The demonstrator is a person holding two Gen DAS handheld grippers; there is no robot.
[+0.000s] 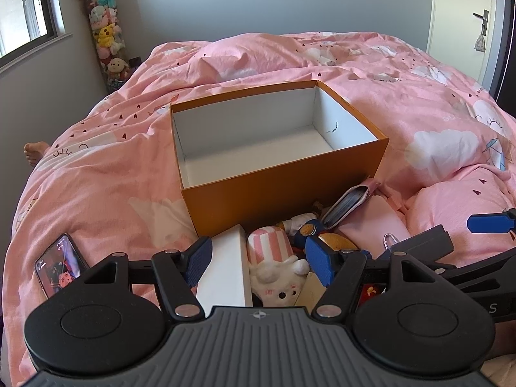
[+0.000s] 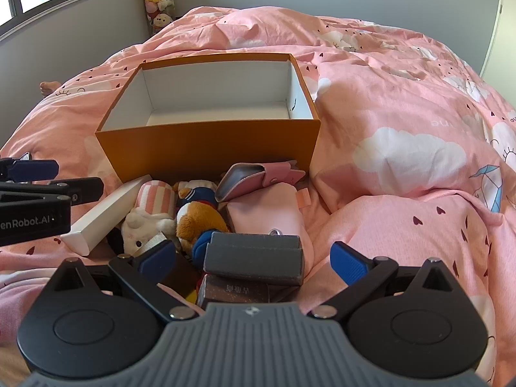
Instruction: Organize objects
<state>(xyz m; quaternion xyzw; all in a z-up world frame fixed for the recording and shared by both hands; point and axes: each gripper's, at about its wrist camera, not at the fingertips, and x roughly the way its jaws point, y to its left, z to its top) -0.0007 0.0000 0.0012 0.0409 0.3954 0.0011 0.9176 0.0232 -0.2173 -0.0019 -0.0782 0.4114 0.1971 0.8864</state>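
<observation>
An open orange box (image 1: 283,190) (image 2: 206,148) with a white empty inside stands on the pink bed. In front of it lies a pile: a long white box (image 1: 225,267) (image 2: 106,213), a pink-striped white plush (image 1: 274,258) (image 2: 148,216), a brown plush in blue (image 2: 196,216), a pink wallet (image 1: 348,203) (image 2: 254,177), a pink pouch (image 2: 271,216) and a dark grey box (image 2: 254,258). My left gripper (image 1: 258,262) is open over the white box and the plush. My right gripper (image 2: 253,258) is open around the dark grey box, apart from it.
A phone (image 1: 61,264) with a lit screen lies on the bed at the left. A tall tube of plush toys (image 1: 103,32) stands in the far corner by a window. A bare foot (image 1: 34,151) shows at the bed's left edge. A door (image 1: 464,16) is far right.
</observation>
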